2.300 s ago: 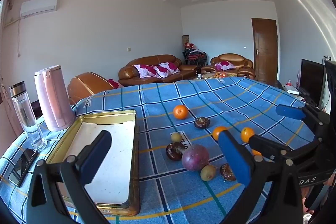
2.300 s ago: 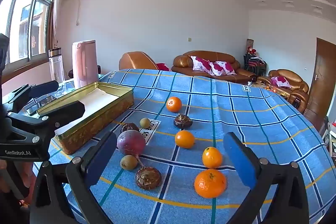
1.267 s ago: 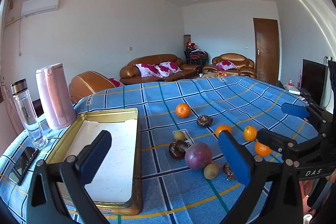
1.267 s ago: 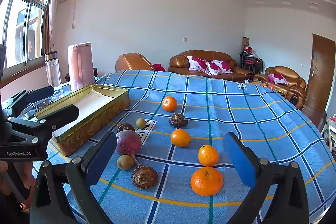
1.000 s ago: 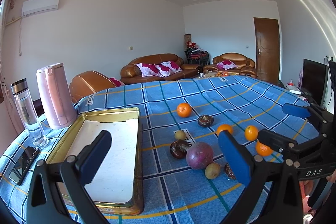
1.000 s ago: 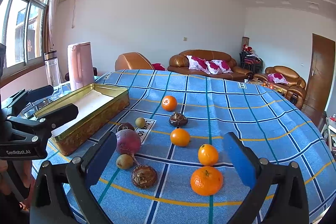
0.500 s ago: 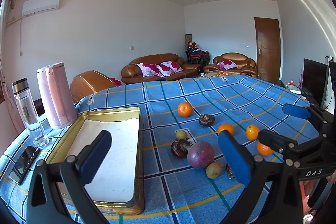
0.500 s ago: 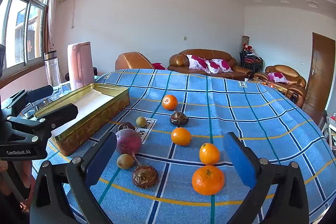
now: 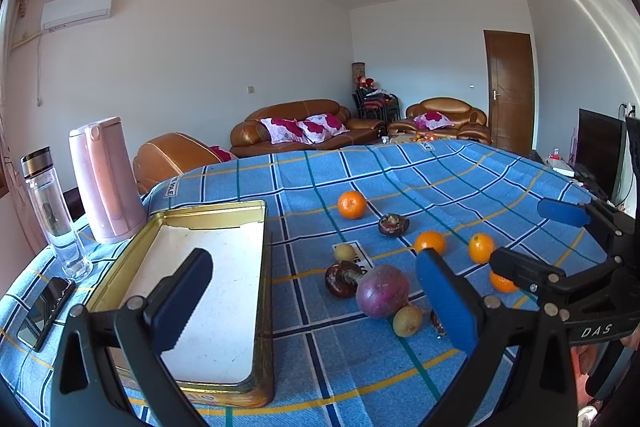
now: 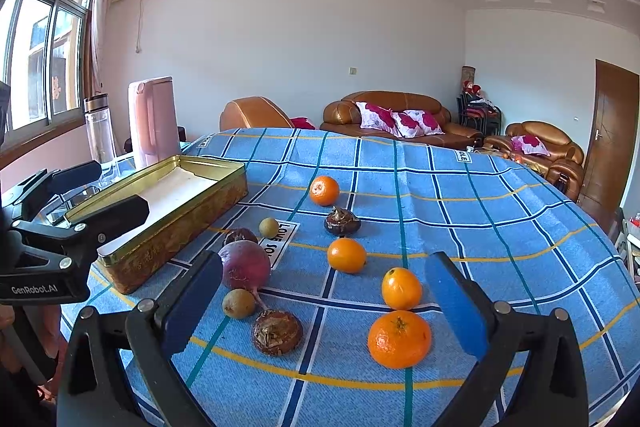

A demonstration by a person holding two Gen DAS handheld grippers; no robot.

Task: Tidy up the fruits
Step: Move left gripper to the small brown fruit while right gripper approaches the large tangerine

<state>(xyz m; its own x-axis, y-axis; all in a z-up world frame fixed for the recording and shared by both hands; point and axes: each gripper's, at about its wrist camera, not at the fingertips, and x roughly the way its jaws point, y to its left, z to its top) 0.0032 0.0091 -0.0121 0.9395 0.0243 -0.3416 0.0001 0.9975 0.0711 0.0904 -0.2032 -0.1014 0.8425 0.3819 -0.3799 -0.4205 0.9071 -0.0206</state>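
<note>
Both grippers, left (image 9: 316, 301) and right (image 10: 326, 301), spread wide and empty above the tablecloth (image 10: 460, 187); nearest orange (image 10: 399, 339) probably light, firm, roll-prone, best pinched across its widest middle.

Blue-checked table (image 9: 400, 179): fruits (image 10: 346, 255), tin (image 9: 262, 267)

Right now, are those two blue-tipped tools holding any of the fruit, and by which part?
Nothing is held. The left tool and the right tool are both wide open above the table, with every fruit lying loose on the blue cloth.
</note>
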